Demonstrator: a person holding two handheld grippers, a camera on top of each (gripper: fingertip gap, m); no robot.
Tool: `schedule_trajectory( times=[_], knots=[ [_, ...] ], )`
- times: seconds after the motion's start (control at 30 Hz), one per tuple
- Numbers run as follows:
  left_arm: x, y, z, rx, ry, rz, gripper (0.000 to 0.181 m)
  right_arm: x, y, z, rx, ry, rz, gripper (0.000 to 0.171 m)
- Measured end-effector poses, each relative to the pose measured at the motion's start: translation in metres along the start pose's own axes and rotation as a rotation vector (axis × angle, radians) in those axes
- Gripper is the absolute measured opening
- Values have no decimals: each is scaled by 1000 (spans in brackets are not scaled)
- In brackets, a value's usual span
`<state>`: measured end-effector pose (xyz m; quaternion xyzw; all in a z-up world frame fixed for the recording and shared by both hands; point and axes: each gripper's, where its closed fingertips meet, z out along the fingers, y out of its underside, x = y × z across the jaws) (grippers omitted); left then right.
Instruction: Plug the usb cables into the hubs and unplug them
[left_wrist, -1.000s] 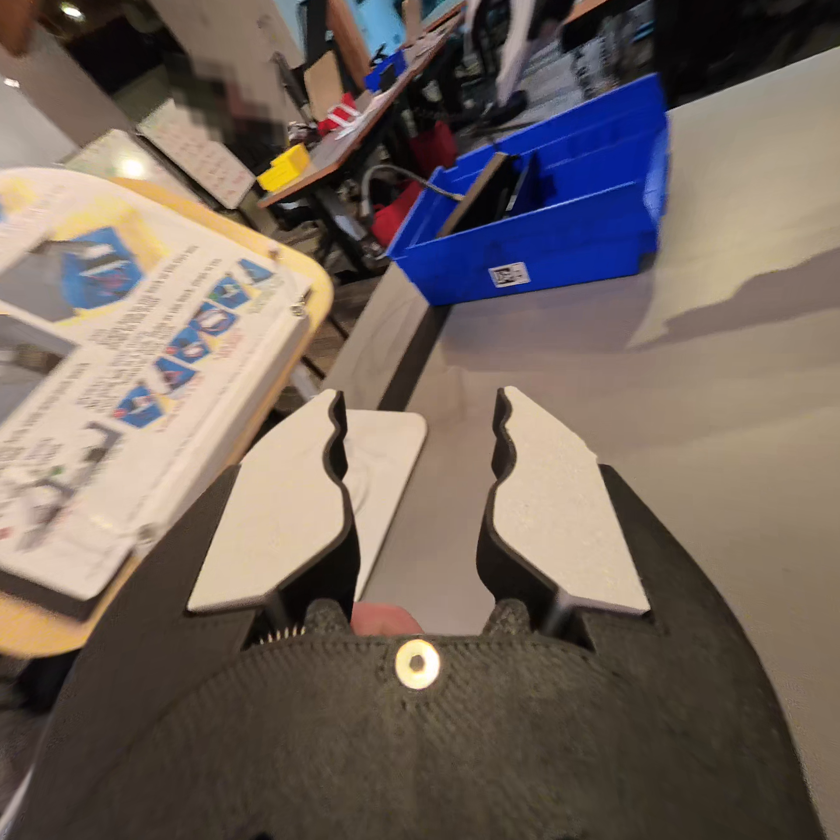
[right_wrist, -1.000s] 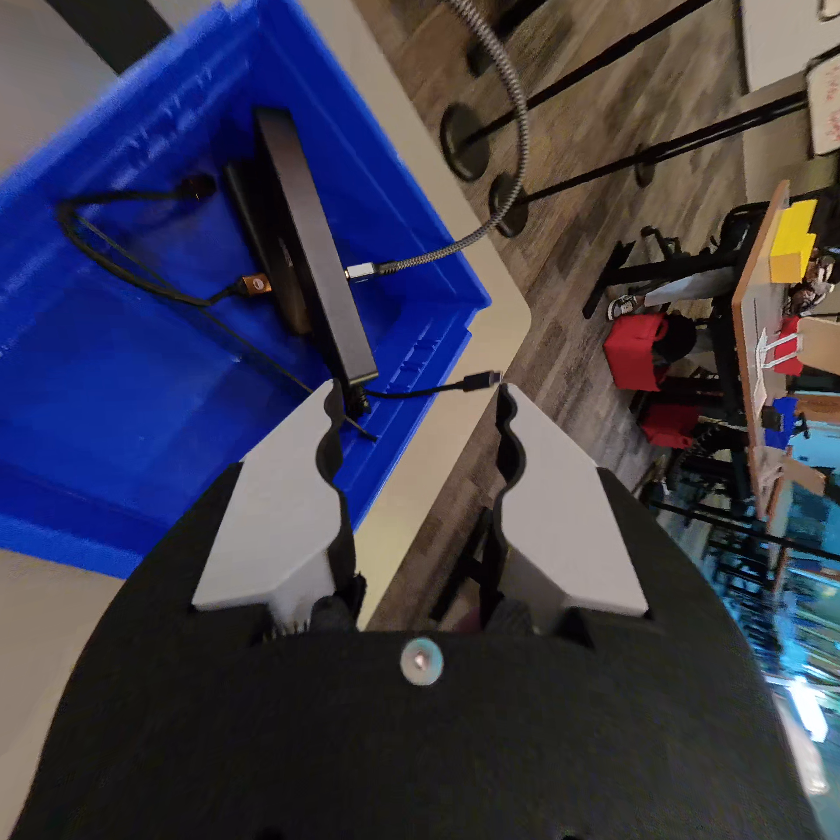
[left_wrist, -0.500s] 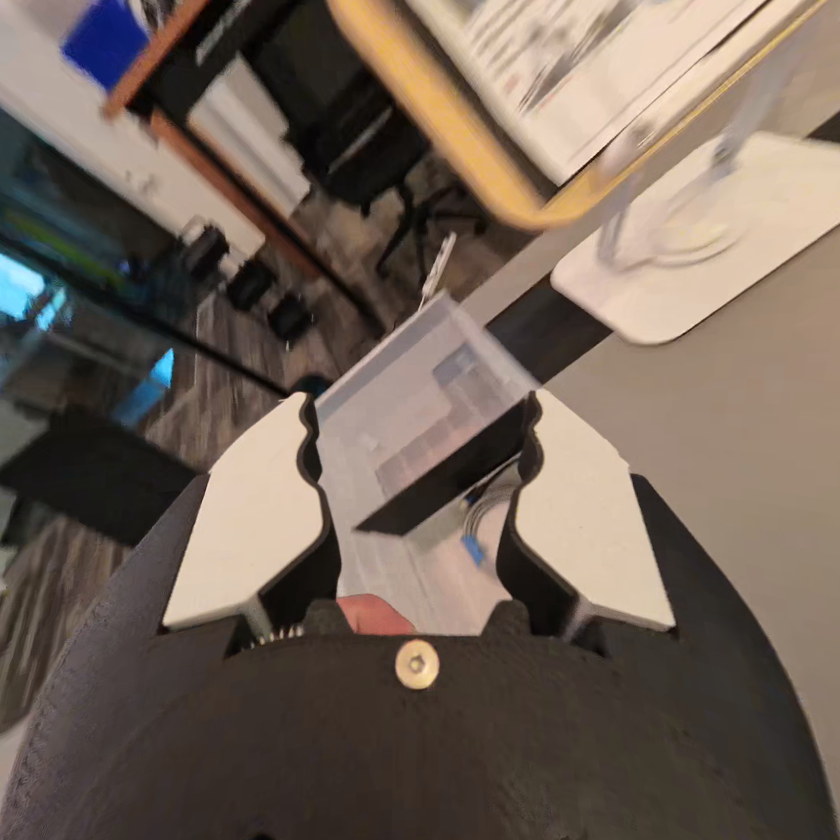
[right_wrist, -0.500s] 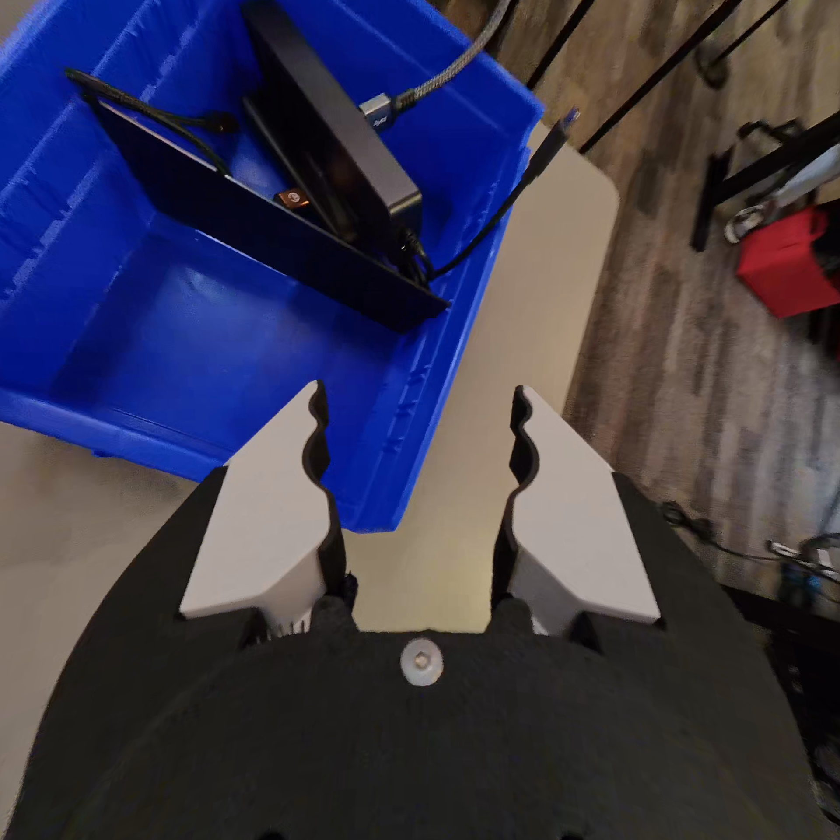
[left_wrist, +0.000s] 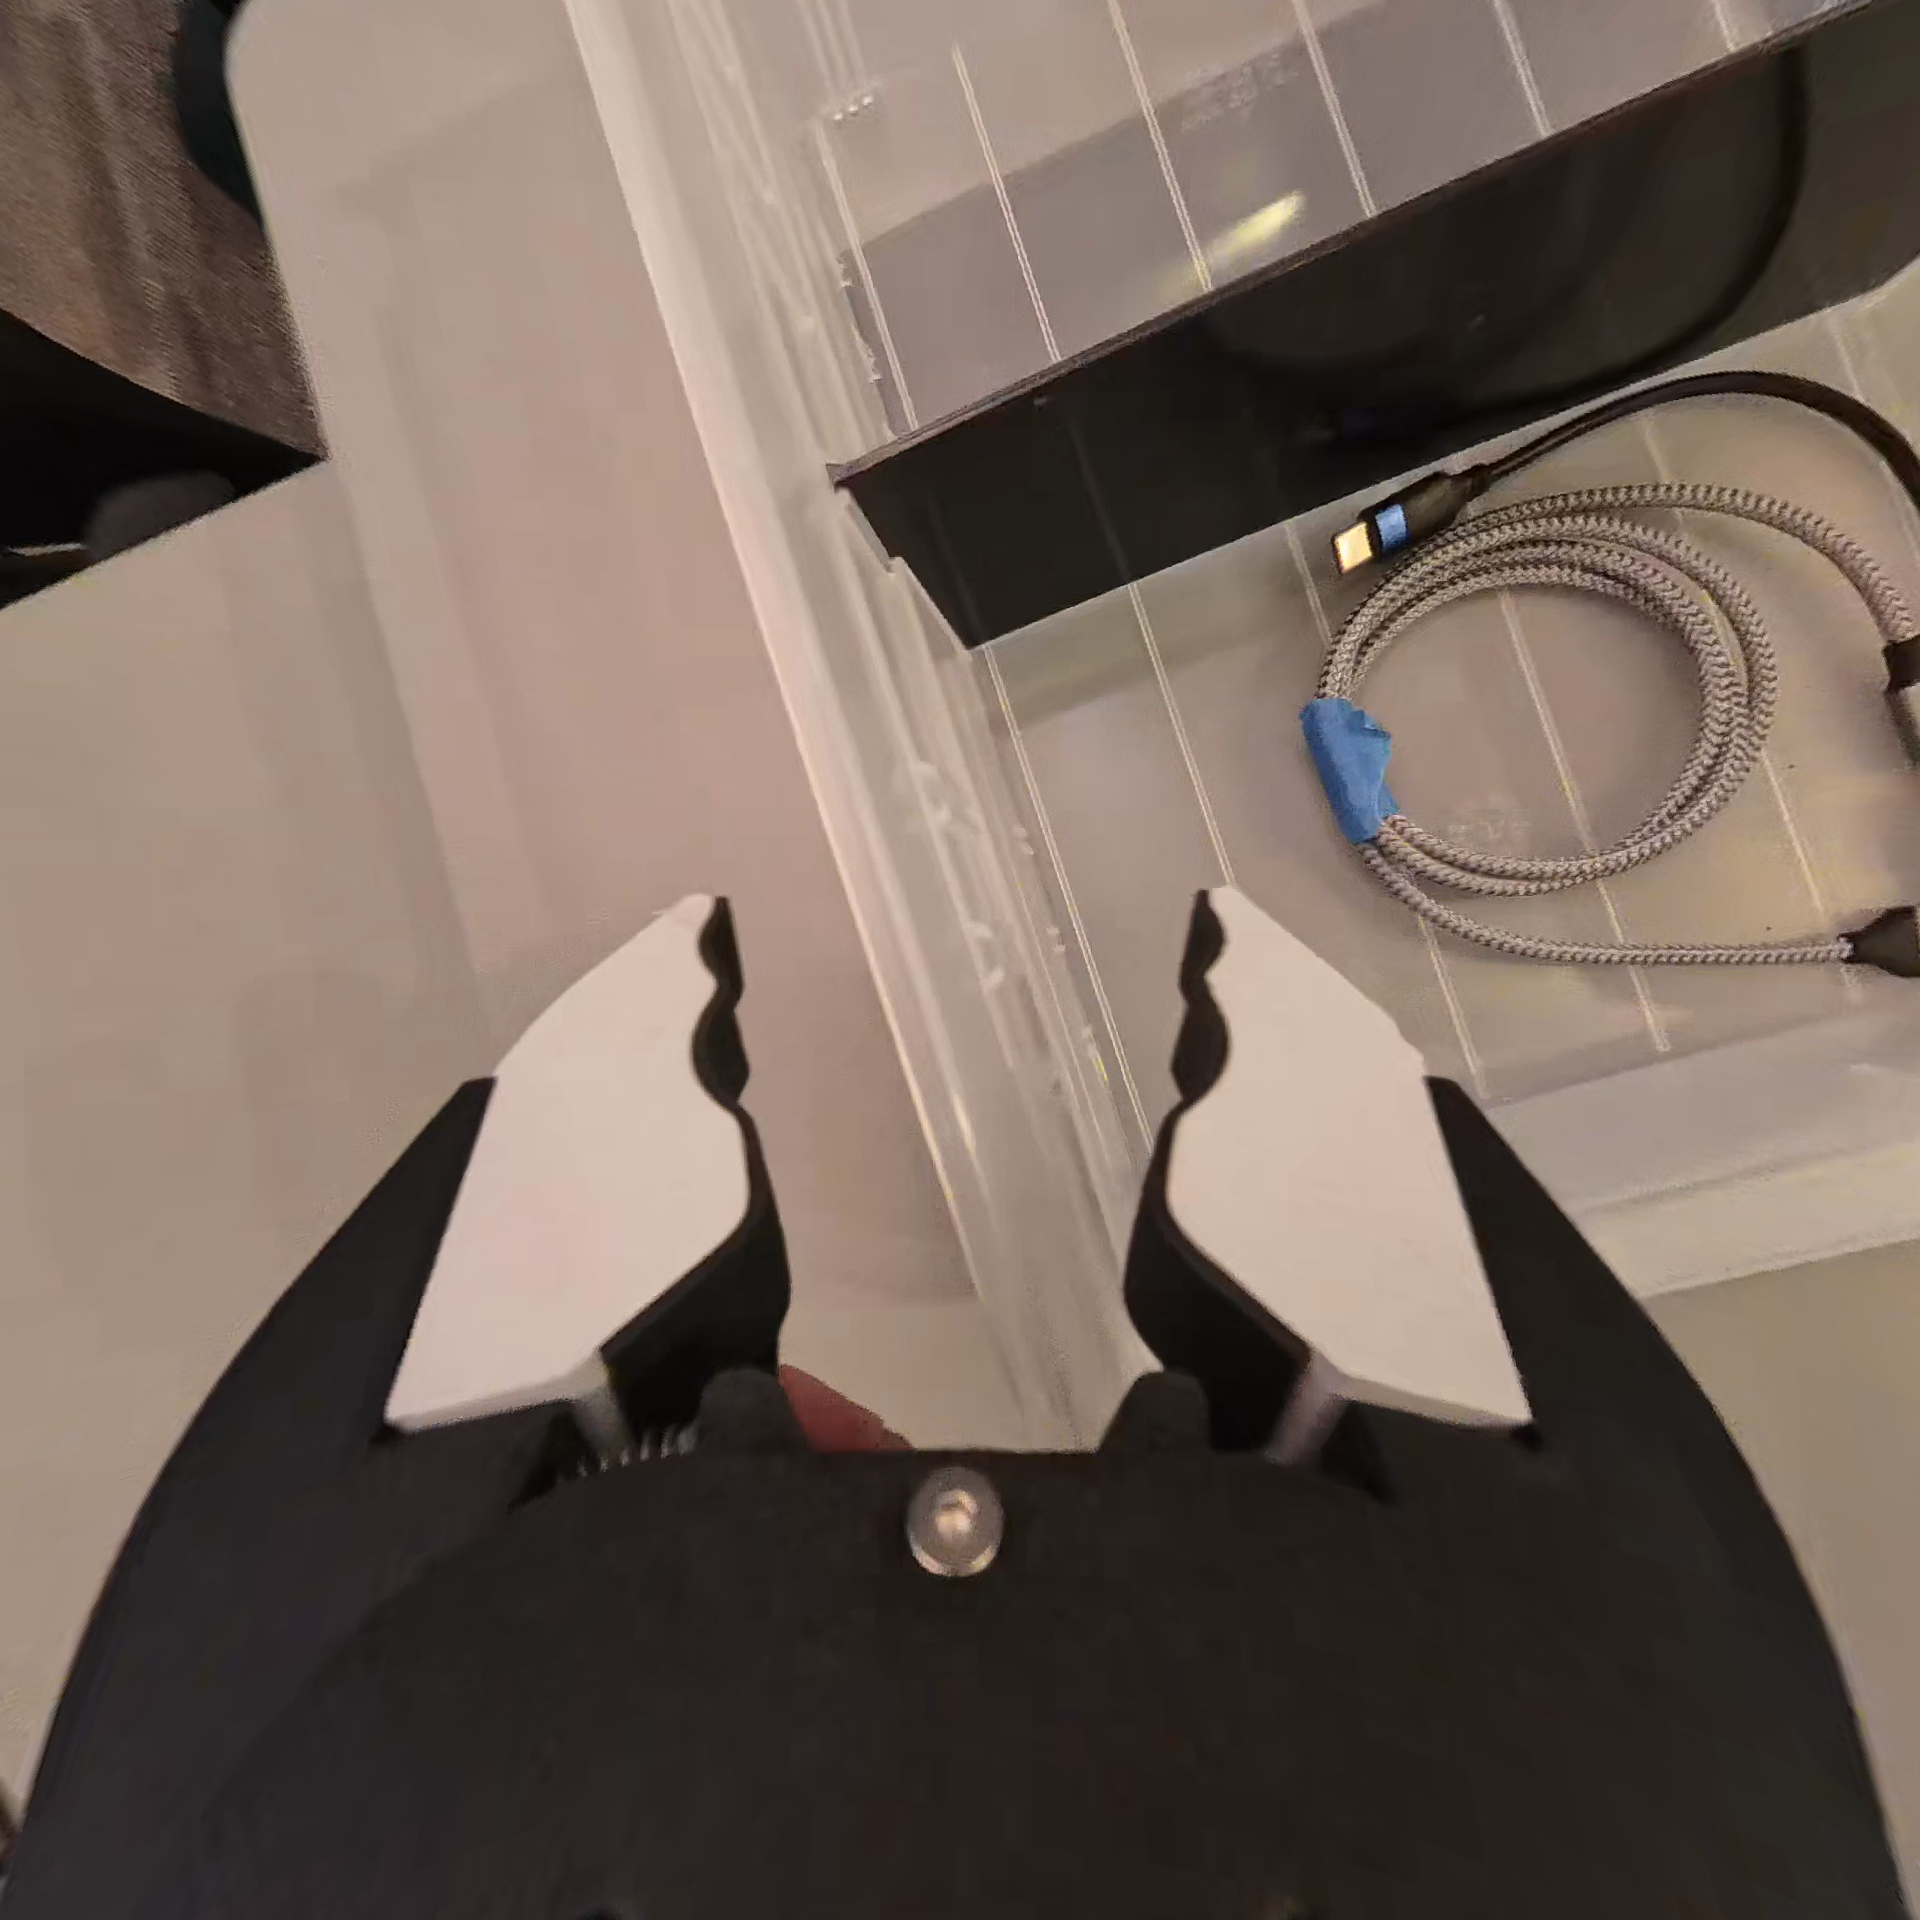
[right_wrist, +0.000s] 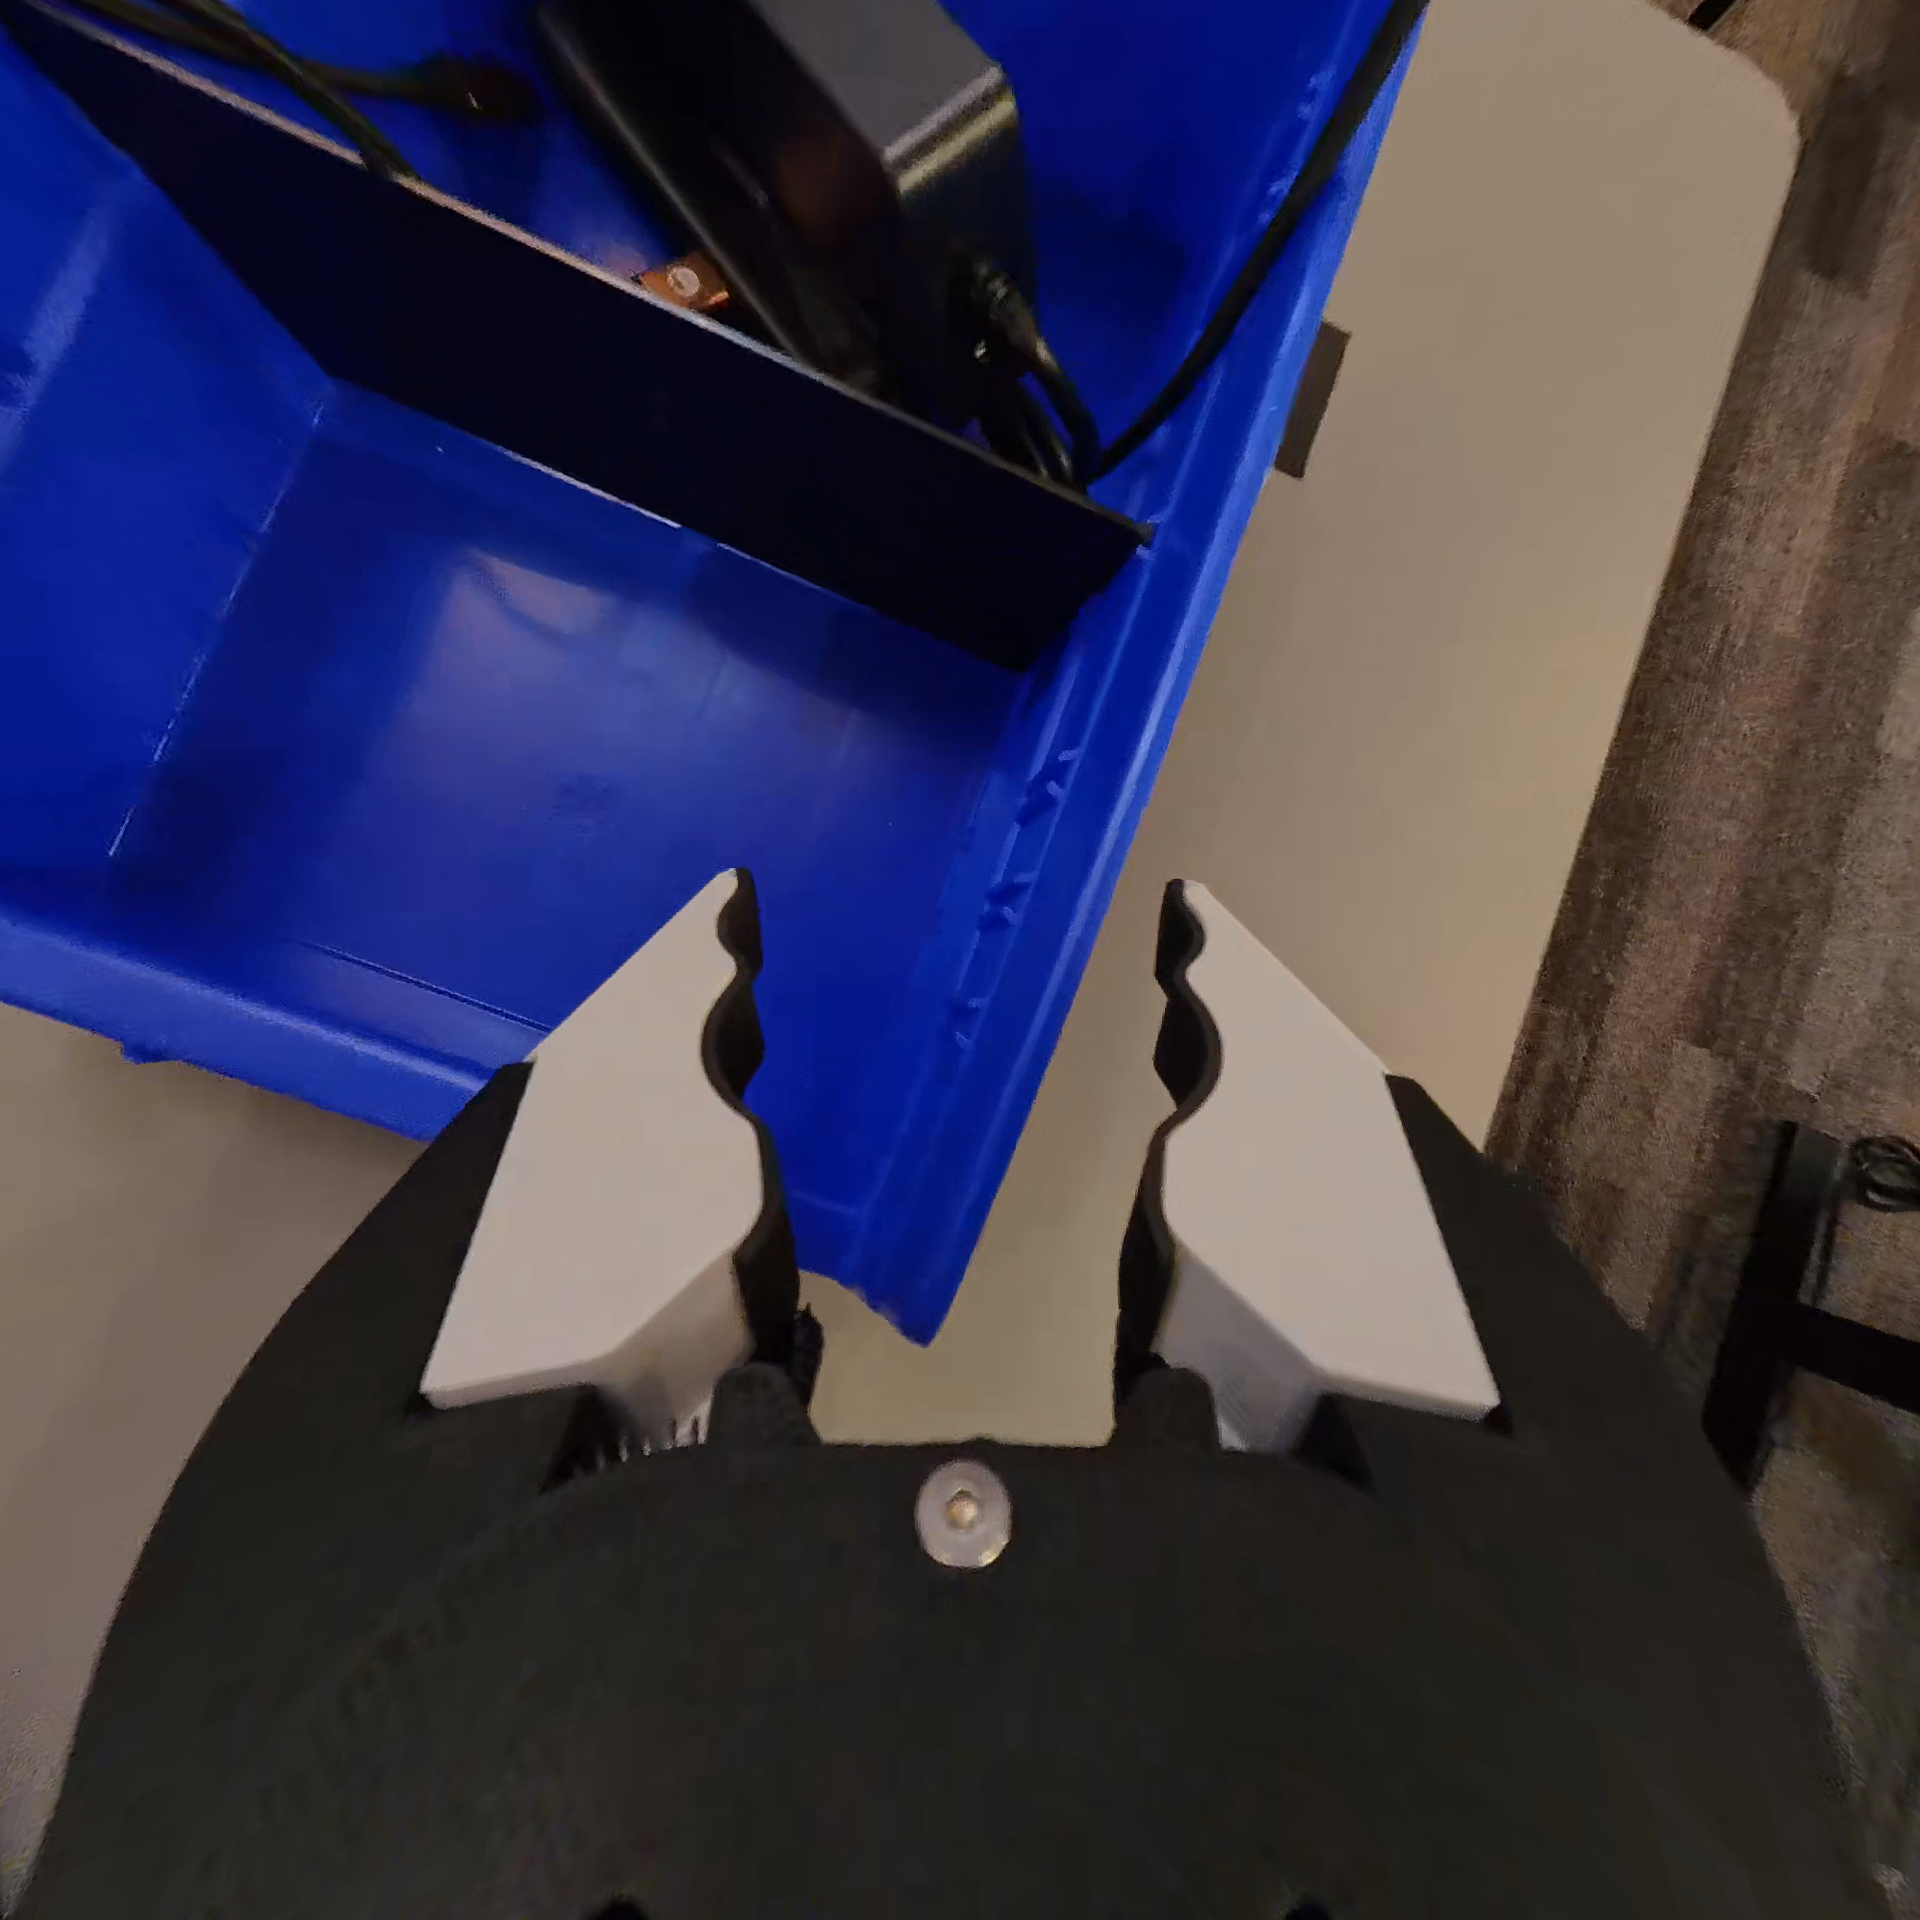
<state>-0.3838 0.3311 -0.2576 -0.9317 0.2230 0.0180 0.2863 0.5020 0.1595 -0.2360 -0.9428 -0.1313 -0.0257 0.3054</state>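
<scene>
left gripper (left_wrist: 961, 914) has swung over to the clear bin (left_wrist: 914, 831), fingers spread, empty; the braided cable (left_wrist: 1558, 665) lies coiled inside, right. right gripper (right_wrist: 956, 894), spread too, hovers over the blue bin (right_wrist: 1091, 790) holding the hub (right_wrist: 831, 156). risk: snagging the coil.

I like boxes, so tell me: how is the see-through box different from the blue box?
The clear bin lets you see through its walls; the blue bin does not. The clear bin's near section holds a coiled braided cable; the blue bin's near section is bare, with a black device behind its divider. Both sit on the table and have a dark divider.
</scene>
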Motion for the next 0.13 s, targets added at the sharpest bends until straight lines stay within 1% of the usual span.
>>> schedule_trajectory(
  times=[0.03, 0.07, 0.13],
  knots=[
    [5, 1, 4, 2, 39, -9, 71, -1, 0, 3, 1, -5, 2, 71],
    [9, 1, 7, 4, 66, -13, 56, -1, 1, 7, -2, -6, 1, 61],
    [16, -1, 12, 18, 127, -53, 47, 3, 5, 13, -21, 17, -12, 38]
  ],
)
